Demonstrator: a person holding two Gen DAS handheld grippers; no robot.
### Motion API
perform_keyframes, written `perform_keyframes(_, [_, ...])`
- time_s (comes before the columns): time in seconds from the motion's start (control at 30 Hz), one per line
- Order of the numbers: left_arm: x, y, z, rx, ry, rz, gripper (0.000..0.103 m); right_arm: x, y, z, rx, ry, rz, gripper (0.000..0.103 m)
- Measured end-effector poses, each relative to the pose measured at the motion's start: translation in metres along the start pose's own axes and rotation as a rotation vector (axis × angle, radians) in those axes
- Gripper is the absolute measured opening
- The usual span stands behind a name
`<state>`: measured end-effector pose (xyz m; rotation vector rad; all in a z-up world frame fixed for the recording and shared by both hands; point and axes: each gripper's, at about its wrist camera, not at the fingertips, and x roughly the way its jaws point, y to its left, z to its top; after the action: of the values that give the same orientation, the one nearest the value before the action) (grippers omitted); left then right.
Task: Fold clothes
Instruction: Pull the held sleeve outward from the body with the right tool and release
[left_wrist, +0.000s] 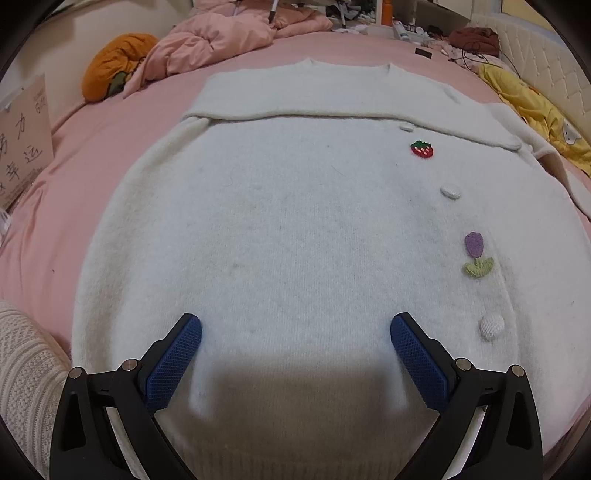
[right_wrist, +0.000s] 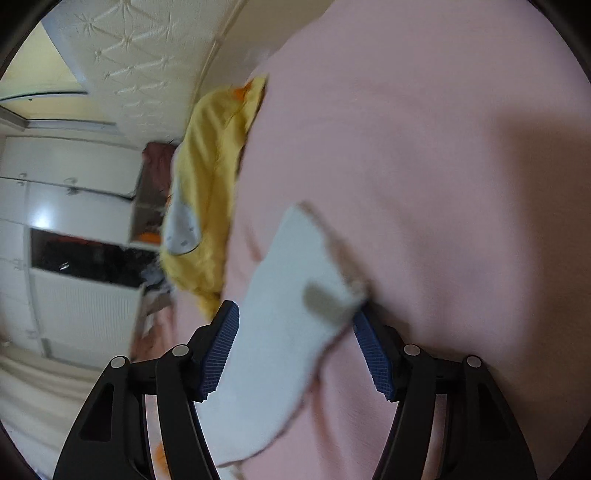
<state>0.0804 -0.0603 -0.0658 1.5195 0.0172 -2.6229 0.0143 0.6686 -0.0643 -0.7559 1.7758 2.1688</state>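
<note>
A white fluffy cardigan (left_wrist: 288, 229) lies flat on the pink bed sheet (left_wrist: 110, 147), front up, with a strawberry patch (left_wrist: 422, 149), a tulip patch (left_wrist: 476, 254) and round white buttons. One sleeve (left_wrist: 295, 96) is folded across its upper part. My left gripper (left_wrist: 295, 325) hovers open over the cardigan's hem, nothing between its blue pads. In the blurred right wrist view, my right gripper (right_wrist: 295, 310) stands open, rolled sideways, with the cardigan's other white sleeve (right_wrist: 288, 266) lying on the sheet (right_wrist: 424, 166) between its fingers; the pads do not press on it.
A crumpled pink duvet (left_wrist: 221, 40) and an orange plush (left_wrist: 114, 64) lie at the back left. A yellow garment (left_wrist: 535, 107) (right_wrist: 210, 166) sits along the padded headboard (left_wrist: 546, 62). A cardboard sign (left_wrist: 22, 147) stands at the left. A person's knit sleeve (left_wrist: 26, 369) shows at the lower left.
</note>
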Motion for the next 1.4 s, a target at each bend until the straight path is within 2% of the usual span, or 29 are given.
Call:
perform_keyframes(0.03, [0.000, 0.000, 0.000, 0.001, -0.001, 0.000, 0.103, 0.006, 0.001, 0.003, -0.003, 0.004, -0.004, 0.064])
perform_keyframes(0.07, [0.000, 0.000, 0.001, -0.001, 0.002, -0.001, 0.103, 0.012, 0.002, 0.006, -0.007, 0.009, -0.009, 0.055])
perform_keyframes(0.1, [0.000, 0.000, 0.001, -0.003, 0.004, -0.002, 0.103, 0.017, 0.003, 0.009, 0.000, 0.018, -0.017, 0.019])
perform_keyframes(0.13, [0.000, 0.000, 0.001, -0.003, 0.004, -0.001, 0.102, 0.021, 0.002, 0.011, 0.019, 0.033, -0.033, 0.008])
perform_keyframes(0.2, [0.000, 0.000, 0.001, -0.003, 0.004, 0.001, 0.103, 0.019, 0.000, 0.014, 0.023, 0.045, -0.074, 0.008])
perform_keyframes(0.23, [0.000, 0.000, 0.001, -0.003, 0.003, 0.001, 0.103, 0.011, 0.007, 0.015, -0.033, 0.023, -0.101, 0.008])
perform_keyframes(0.33, [0.000, 0.000, 0.000, -0.001, 0.002, -0.001, 0.102, -0.023, 0.030, 0.016, -0.244, -0.113, -0.254, 0.008])
perform_keyframes(0.4, [0.000, 0.001, 0.000, 0.000, 0.001, -0.002, 0.103, -0.036, 0.034, 0.020, -0.310, -0.170, -0.318, 0.008])
perform_keyframes(0.53, [0.001, 0.003, -0.001, -0.001, 0.004, -0.005, 0.103, -0.003, 0.022, 0.014, -0.440, -0.064, -0.530, 0.009])
perform_keyframes(0.6, [0.000, 0.003, -0.001, -0.001, 0.006, -0.009, 0.102, -0.011, 0.029, 0.008, -0.473, -0.132, -0.594, 0.019])
perform_keyframes(0.63, [0.000, 0.003, -0.002, -0.001, 0.006, -0.010, 0.102, -0.018, 0.035, 0.006, -0.476, -0.204, -0.693, 0.022])
perform_keyframes(0.67, [0.000, 0.004, -0.002, -0.001, 0.005, -0.011, 0.102, -0.027, 0.042, 0.001, -0.487, -0.299, -0.839, 0.026])
perform_keyframes(0.7, [0.000, 0.004, -0.002, 0.000, 0.004, -0.012, 0.102, -0.033, 0.050, -0.005, -0.517, -0.364, -0.911, 0.029])
perform_keyframes(0.77, [0.001, 0.004, -0.002, 0.000, 0.002, -0.013, 0.102, -0.038, 0.071, -0.024, -0.637, -0.401, -0.837, 0.030])
perform_keyframes(0.83, [0.001, 0.007, -0.001, 0.003, 0.003, -0.016, 0.103, -0.029, 0.087, -0.047, -0.782, -0.343, -0.749, 0.043])
perform_keyframes(0.87, [0.001, 0.007, -0.001, 0.002, 0.002, -0.017, 0.103, -0.022, 0.089, -0.058, -0.839, -0.308, -0.732, 0.070])
perform_keyframes(0.9, [0.001, 0.006, -0.001, 0.002, 0.002, -0.017, 0.102, -0.013, 0.087, -0.069, -0.896, -0.269, -0.722, 0.090])
perform_keyframes(0.93, [0.000, 0.006, -0.001, 0.003, 0.003, -0.018, 0.102, -0.002, 0.083, -0.078, -0.943, -0.222, -0.719, 0.090])
perform_keyframes(0.97, [0.000, 0.006, -0.001, 0.003, 0.003, -0.019, 0.102, 0.014, 0.074, -0.080, -0.958, -0.155, -0.759, 0.090])
perform_keyframes(1.0, [0.000, 0.006, -0.001, 0.003, 0.004, -0.021, 0.102, 0.027, 0.062, -0.075, -0.920, -0.095, -0.815, 0.090])
perform_keyframes(1.03, [-0.001, 0.006, -0.001, 0.003, 0.005, -0.023, 0.102, 0.031, 0.053, -0.066, -0.845, -0.058, -0.822, 0.091])
perform_keyframes(1.07, [-0.001, 0.007, -0.001, 0.003, 0.006, -0.026, 0.102, 0.029, 0.049, -0.057, -0.764, -0.054, -0.824, 0.091])
perform_keyframes(1.1, [0.000, 0.008, -0.001, 0.002, 0.007, -0.028, 0.102, 0.018, 0.054, -0.052, -0.699, -0.091, -0.816, 0.090])
perform_keyframes(1.17, [0.000, 0.008, -0.001, 0.002, 0.006, -0.027, 0.102, -0.002, 0.072, -0.058, -0.678, -0.146, -0.781, 0.088])
perform_keyframes(1.27, [-0.001, 0.007, 0.000, 0.004, 0.005, -0.025, 0.103, -0.031, 0.121, -0.106, -0.867, -0.252, -0.678, 0.088])
perform_keyframes(1.33, [-0.002, 0.007, 0.000, 0.004, 0.003, -0.024, 0.103, -0.049, 0.152, -0.159, -1.027, -0.257, -0.584, 0.088])
perform_keyframes(1.4, [-0.005, 0.006, 0.002, 0.007, -0.005, -0.020, 0.103, -0.059, 0.170, -0.217, -1.124, -0.247, -0.501, 0.089])
